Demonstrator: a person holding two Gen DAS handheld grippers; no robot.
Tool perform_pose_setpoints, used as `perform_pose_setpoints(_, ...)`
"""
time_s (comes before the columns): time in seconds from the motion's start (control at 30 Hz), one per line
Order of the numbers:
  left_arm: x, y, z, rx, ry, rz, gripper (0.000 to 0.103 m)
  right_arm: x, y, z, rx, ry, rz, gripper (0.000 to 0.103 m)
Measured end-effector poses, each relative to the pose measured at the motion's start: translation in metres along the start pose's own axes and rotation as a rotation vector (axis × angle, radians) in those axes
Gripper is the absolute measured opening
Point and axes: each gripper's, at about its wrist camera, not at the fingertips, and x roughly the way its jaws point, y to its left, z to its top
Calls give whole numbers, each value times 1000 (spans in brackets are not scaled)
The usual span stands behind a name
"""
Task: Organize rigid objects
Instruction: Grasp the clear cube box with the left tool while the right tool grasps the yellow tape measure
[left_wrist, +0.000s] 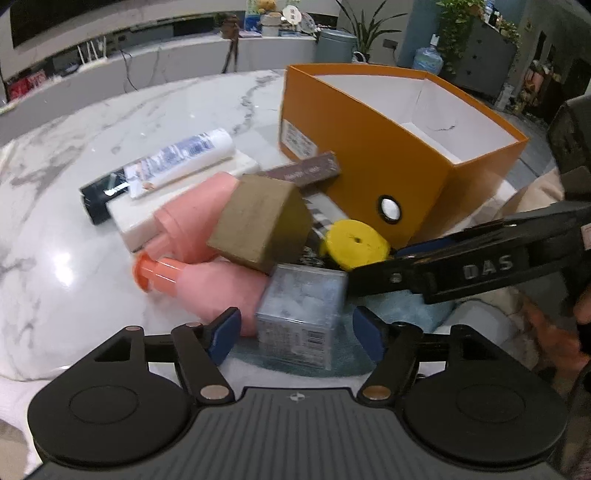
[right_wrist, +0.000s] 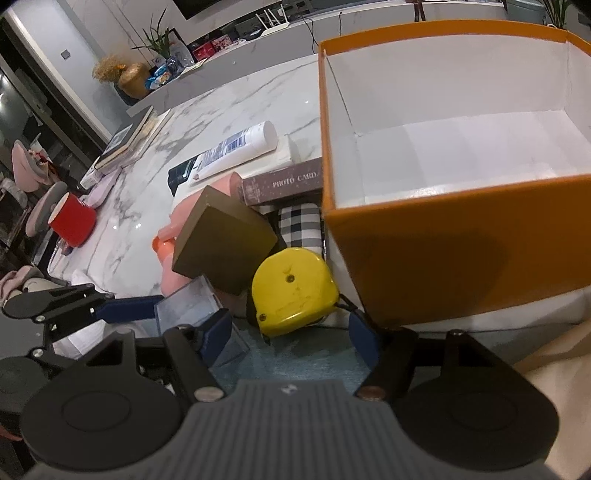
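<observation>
The box (right_wrist: 461, 236) is orange outside, white within. At its nine o'clock sits a bright yellow tape measure (right_wrist: 293, 291), and beyond that an olive-brown block (right_wrist: 221, 243). Two bottles (left_wrist: 195, 221) are salmon pink, one capped in orange. A black-and-white checked cloth (right_wrist: 299, 223) peeks out at twelve o'clock of the tape. The card box (right_wrist: 284, 184) is dark purple-brown with white lettering. The tabletop (left_wrist: 92, 147) is white marble, grey-veined. The mug (right_wrist: 72, 219) is red.
</observation>
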Motion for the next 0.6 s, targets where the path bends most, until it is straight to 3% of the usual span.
perform_pose_setpoints(0.27,5,-4,3,35,-38,-27,81,6,-8,3,69,5,20,70)
perform_pose_setpoints(0.33,6,-7,3,42,-45,-16,75,10,-13,4,112,15,27,69)
perform_pose_setpoints(0.37,6,-8,3,48,-48,-5,65,12,-15,4,128,19,32,68)
perform_pose_setpoints(0.4,5,-8,3,52,-47,1,57,15,-16,4,140,23,35,63)
perform_pose_setpoints(0.43,4,-8,3,49,-44,-8,56,16,-17,4,145,27,38,50)
perform_pose_setpoints(0.47,4,-8,4,38,-39,-8,56,17,-18,4,145,33,57,45)
perform_pose_setpoints(0.6,0,-7,4,5,-23,2,55,14,-12,0,109,35,65,36)
